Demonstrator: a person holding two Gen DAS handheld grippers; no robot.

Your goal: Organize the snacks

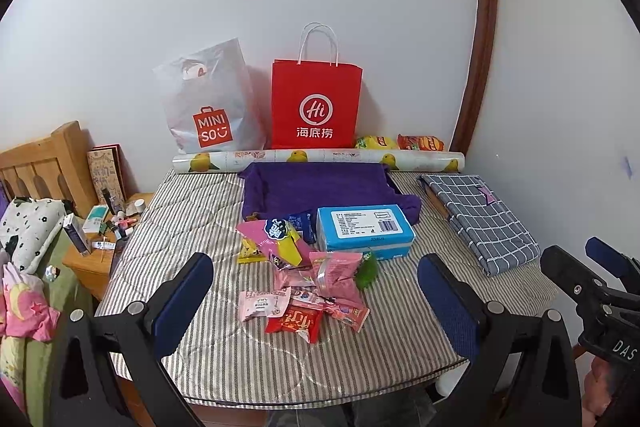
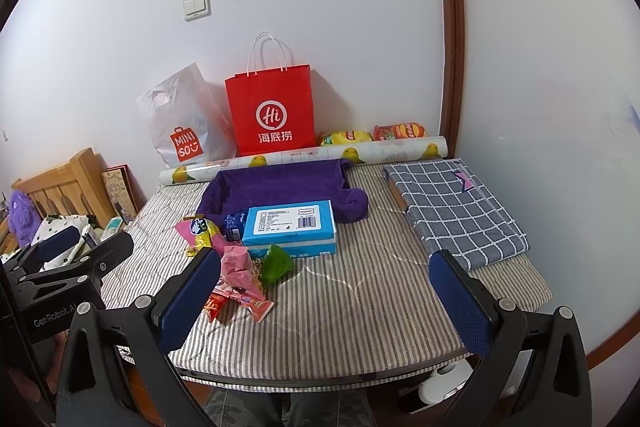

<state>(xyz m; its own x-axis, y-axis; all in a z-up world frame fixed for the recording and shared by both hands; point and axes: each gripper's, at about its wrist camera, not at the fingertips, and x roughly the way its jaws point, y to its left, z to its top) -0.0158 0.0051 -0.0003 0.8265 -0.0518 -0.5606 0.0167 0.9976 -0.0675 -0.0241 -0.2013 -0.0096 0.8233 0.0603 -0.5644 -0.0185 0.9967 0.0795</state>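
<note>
Both your left gripper (image 1: 316, 291) and right gripper (image 2: 324, 291) are spread wide, holding nothing. The snack packets (image 1: 304, 283) lie heaped just ahead of the left one (probably light, crinkly, slippery film). Pinch a flat sealed edge, not the puffed middle.

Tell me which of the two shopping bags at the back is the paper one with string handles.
It is the red bag, standing upright against the wall with white string handles. The white bag to its left is soft plastic with a cut-out grip and leans crumpled.
</note>
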